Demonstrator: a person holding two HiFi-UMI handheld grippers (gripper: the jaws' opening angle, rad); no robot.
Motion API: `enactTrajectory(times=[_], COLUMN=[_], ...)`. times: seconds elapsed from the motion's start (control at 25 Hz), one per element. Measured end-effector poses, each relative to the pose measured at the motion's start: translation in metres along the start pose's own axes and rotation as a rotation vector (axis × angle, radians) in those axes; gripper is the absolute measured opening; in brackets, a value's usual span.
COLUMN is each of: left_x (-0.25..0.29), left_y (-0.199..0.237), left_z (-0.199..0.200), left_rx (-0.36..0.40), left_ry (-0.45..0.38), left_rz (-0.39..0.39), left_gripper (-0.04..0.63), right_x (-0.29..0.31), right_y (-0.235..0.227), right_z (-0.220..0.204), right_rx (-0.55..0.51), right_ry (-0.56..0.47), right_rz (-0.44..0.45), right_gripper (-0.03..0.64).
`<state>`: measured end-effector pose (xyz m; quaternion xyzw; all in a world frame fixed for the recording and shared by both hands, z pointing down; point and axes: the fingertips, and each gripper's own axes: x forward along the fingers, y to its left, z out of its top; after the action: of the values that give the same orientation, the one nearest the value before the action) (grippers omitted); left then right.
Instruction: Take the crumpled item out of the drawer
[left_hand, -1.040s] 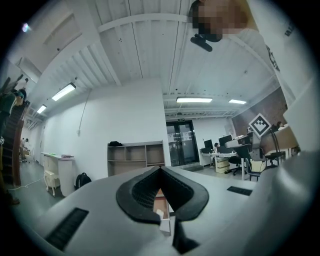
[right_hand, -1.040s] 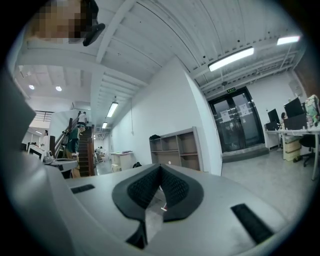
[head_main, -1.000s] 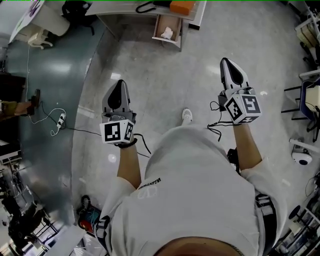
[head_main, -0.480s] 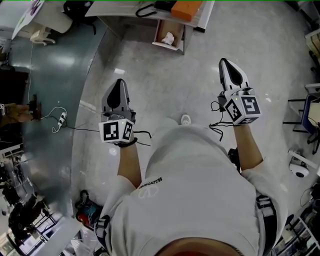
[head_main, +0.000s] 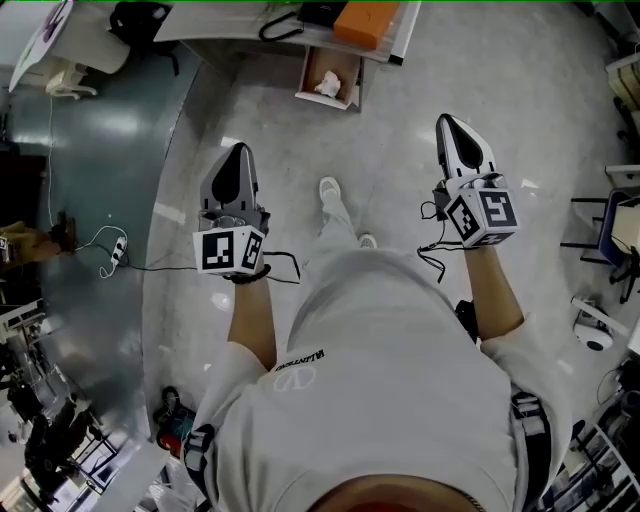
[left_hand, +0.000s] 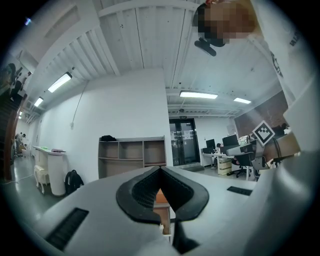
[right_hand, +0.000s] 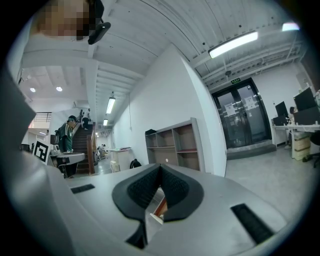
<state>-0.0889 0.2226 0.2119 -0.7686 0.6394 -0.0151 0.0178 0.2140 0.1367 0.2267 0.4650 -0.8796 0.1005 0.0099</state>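
Lower centre, the person's white shirt (head_main: 400, 400) carries a dark print too small to read. Above it, the left gripper (head_main: 238, 150) and right gripper (head_main: 446, 121) each have their jaws pressed together with nothing between them. Bare pale grey floor (head_main: 400, 90) lies open ahead, darker at the left. At top centre, the open drawer (head_main: 304, 72) under a desk (head_main: 220, 22) holds the white crumpled item (head_main: 328, 84).
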Motion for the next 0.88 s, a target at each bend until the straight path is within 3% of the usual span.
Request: enactTrajectory(times=[0.48,0.88], left_x=[0.113,0.176], left_y=[0.056,0.099], left_z=[-0.051,-0.089], left_rx=[-0.057,-0.097], left_ry=[0.056,0.078], left_rz=[-0.108,-0.193], left_gripper=[0.0,0.0], right_x=[0.126,0.219], right_y=[0.003,0.014], right_z=[-0.008,-0.025], right_rx=[-0.029,-0.062], right_ry=[0.048,0.089], right_rz=[-0.016,-0.014], right_gripper=[0.002,0.002])
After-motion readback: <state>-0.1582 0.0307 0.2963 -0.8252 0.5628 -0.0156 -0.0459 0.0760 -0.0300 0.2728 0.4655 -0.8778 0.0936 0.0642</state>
